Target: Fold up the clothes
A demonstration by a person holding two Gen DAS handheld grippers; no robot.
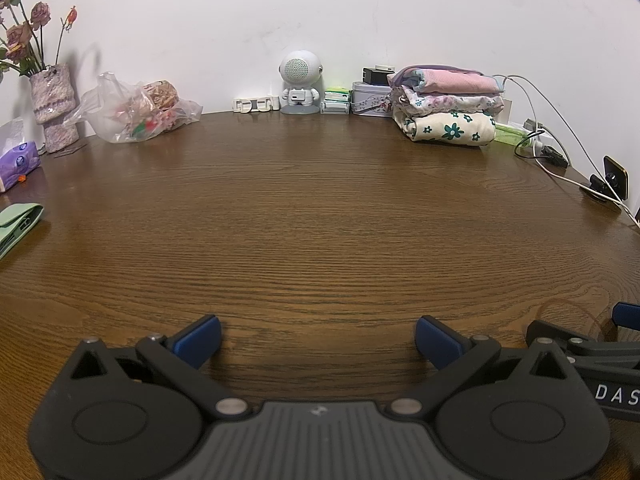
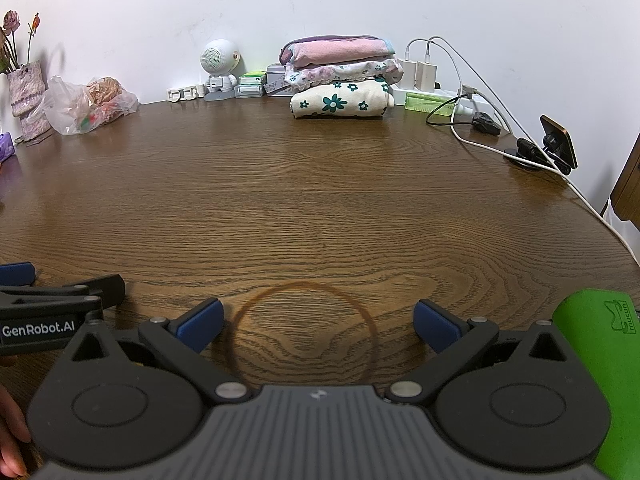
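A stack of three folded garments (image 1: 448,106) sits at the back right of the brown wooden table (image 1: 304,216): pink on top, lilac floral in the middle, cream with teal flowers at the bottom. It also shows in the right wrist view (image 2: 340,80). My left gripper (image 1: 318,340) is open and empty, low over the table's near edge. My right gripper (image 2: 318,326) is open and empty beside it, over a faint ring mark (image 2: 304,332). The stack is far from both.
Along the wall stand a vase with dried flowers (image 1: 54,104), a plastic bag of snacks (image 1: 136,114), a white robot speaker (image 1: 300,82), small boxes (image 1: 336,102), chargers and cables (image 2: 452,84) and a phone stand (image 2: 552,144). A green object (image 2: 600,380) lies at the near right.
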